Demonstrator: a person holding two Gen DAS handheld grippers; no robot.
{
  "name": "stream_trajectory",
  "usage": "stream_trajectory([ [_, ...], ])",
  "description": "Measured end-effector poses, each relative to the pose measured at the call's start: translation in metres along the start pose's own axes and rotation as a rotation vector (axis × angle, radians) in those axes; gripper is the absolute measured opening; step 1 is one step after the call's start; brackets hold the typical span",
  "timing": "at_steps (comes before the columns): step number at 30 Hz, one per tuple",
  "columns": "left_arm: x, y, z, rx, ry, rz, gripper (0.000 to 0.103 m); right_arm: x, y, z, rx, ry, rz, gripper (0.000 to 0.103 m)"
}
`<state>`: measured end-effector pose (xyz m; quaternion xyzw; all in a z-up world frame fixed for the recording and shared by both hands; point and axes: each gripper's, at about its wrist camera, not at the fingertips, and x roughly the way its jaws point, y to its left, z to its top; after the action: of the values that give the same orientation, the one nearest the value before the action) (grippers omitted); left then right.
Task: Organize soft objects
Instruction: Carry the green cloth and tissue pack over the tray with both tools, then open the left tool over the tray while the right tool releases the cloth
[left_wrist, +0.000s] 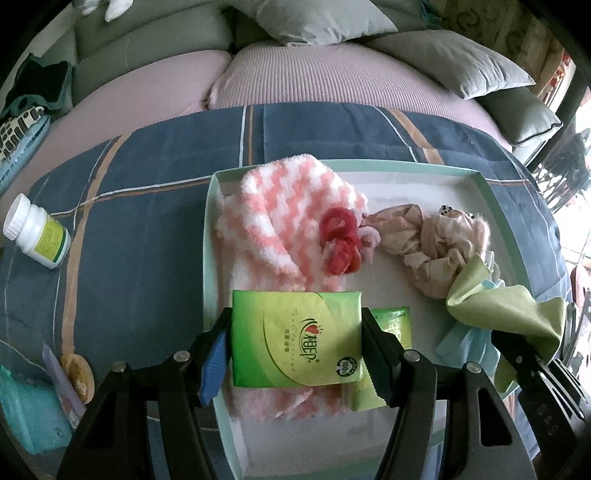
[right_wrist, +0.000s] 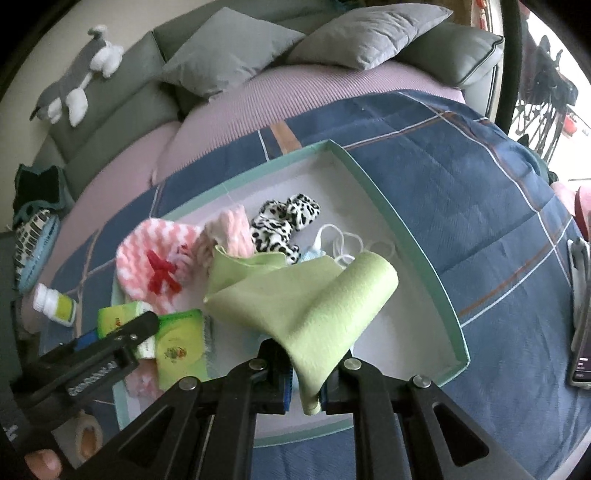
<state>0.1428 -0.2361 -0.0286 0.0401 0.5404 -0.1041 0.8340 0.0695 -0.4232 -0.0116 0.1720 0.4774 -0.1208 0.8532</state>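
A shallow white tray with a mint rim (left_wrist: 210, 236) (right_wrist: 406, 236) lies on a blue plaid blanket. My left gripper (left_wrist: 295, 347) is shut on a green tissue pack (left_wrist: 295, 339), held just above a pink-and-white fluffy sock (left_wrist: 280, 214) in the tray. A second green pack (left_wrist: 393, 325) lies beside it. My right gripper (right_wrist: 306, 373) is shut on a light green cloth (right_wrist: 306, 306) over the tray's near right part. Red hair rings (left_wrist: 341, 240), a beige scrunchie (left_wrist: 424, 243), a leopard-print scrunchie (right_wrist: 284, 221) and a white mask with straps (right_wrist: 343, 243) also lie in the tray.
A white pill bottle (left_wrist: 37, 232) lies on the blanket (left_wrist: 147, 229) left of the tray, with a tape roll (left_wrist: 77, 373) nearer. A phone (right_wrist: 580, 332) rests at the far right. Grey pillows (right_wrist: 229, 55) and a plush toy (right_wrist: 74, 85) sit on the sofa behind.
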Motion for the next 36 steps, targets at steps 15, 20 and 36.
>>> stream_trajectory([
  [15,-0.020,0.004,-0.005,0.000,-0.019,-0.049,0.072,-0.004,0.008,-0.002,-0.066,0.010,-0.075,0.041],
  [20,-0.028,0.008,-0.006,-0.006,-0.036,-0.064,0.074,-0.008,0.012,-0.003,-0.097,0.011,-0.093,0.054],
  [36,-0.026,0.046,-0.015,-0.103,-0.039,-0.035,0.088,-0.016,0.020,-0.007,-0.145,0.012,-0.122,0.078],
])
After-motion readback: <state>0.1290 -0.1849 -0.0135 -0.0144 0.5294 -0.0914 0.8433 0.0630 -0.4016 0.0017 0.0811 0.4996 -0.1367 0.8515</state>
